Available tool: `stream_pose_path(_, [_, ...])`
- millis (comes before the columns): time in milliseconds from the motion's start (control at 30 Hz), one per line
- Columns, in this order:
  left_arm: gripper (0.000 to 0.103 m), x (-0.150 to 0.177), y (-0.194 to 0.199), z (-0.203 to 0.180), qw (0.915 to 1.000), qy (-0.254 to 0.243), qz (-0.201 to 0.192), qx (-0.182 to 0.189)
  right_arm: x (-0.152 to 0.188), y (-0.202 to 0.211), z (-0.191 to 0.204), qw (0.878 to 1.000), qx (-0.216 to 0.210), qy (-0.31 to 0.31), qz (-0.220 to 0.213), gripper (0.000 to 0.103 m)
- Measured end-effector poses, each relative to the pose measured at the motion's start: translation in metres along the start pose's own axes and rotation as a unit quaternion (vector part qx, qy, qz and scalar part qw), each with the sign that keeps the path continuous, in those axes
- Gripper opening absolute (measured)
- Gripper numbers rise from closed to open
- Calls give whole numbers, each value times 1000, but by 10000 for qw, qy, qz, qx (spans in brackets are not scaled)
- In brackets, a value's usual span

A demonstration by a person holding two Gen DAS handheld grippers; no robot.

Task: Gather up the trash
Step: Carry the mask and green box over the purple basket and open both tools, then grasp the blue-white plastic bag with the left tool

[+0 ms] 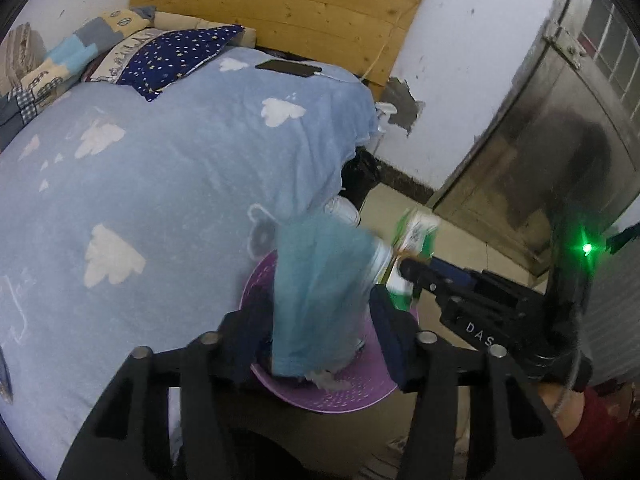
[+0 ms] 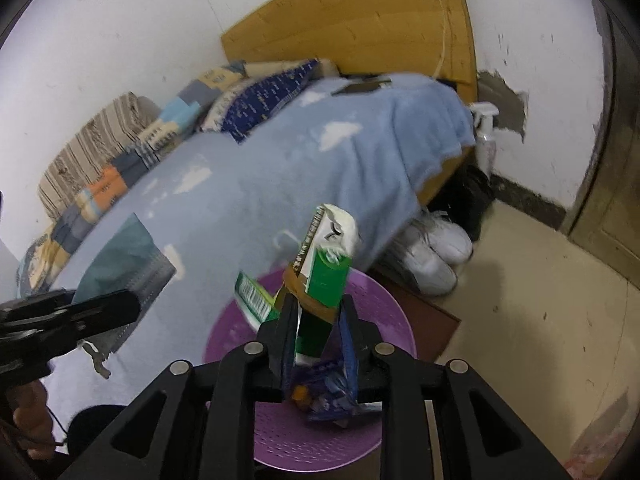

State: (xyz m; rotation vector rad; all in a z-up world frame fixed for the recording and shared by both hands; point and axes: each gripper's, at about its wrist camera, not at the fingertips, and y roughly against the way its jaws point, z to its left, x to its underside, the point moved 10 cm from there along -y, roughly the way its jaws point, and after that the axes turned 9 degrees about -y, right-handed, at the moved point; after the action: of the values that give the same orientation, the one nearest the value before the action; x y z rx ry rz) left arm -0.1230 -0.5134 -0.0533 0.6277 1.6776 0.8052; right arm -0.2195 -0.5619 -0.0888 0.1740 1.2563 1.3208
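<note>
The left wrist view looked forward and down from close above the purple bin (image 1: 352,394), with the bed (image 1: 160,184) spreading toward 10 o'clock. The right wrist view faced likewise, the bin (image 2: 384,312) close below. Both shared bin, bed and headboard (image 1: 280,4).

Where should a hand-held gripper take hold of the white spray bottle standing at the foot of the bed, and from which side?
Grip the spray bottle around its narrow neck just under the trigger head, coming from the open floor side. It stands upright, tucked between the hanging blue blanket and the wall, with black items below it, so its body is probably crowded and the neck is the slimmest exposed part.
</note>
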Motion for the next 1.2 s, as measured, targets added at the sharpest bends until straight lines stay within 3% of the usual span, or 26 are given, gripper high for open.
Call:
stream_pose_path(133, [52, 4, 11, 18, 9998, 97, -79, -128, -1, 3, -8, 9999, -7, -106, -95, 37])
stream_pose_path(333, [55, 16, 36, 50, 9986, 402, -249, -232, -12, 9, 9, 9997, -115, -9, -231, 39])
stream_pose_path(467, [57, 40, 53, 86, 9963, 649, -243, -505, -13, 11, 40, 9986, -460, 114, -222, 45])
stream_pose_path(633, [57, 74, 78, 143, 9895, 1167, -253, -818, -1, 3, 107, 9940, -968, 518, -24, 46])
stream_pose_path(767, [59, 110, 107, 207, 9763, 1679, -216, -1350, 12, -5, 164, 9867, -1410, 793, 168, 48])
stream_pose_path(867, [61, 141, 132, 261, 9587, 2113, -125, -1902, 23, -9, 207, 9795, -1682, 1080, 269, 50])
stream_pose_path(967, [67, 179, 153, 323, 9323, 2623, 66, -2490, 33, -14, 240, 9733, -1853, 1309, 346, 52])
stream_pose_path(1100, [67, 223, 150, 386, 9023, 3394, 350, -2636, 45, -25, 271, 9664, -1997, 1527, 530, 53])
stream_pose_path(1200, [67, 244, 135, 415, 8855, 3790, 499, -2642, 50, -33, 285, 9631, -2048, 1628, 635, 53])
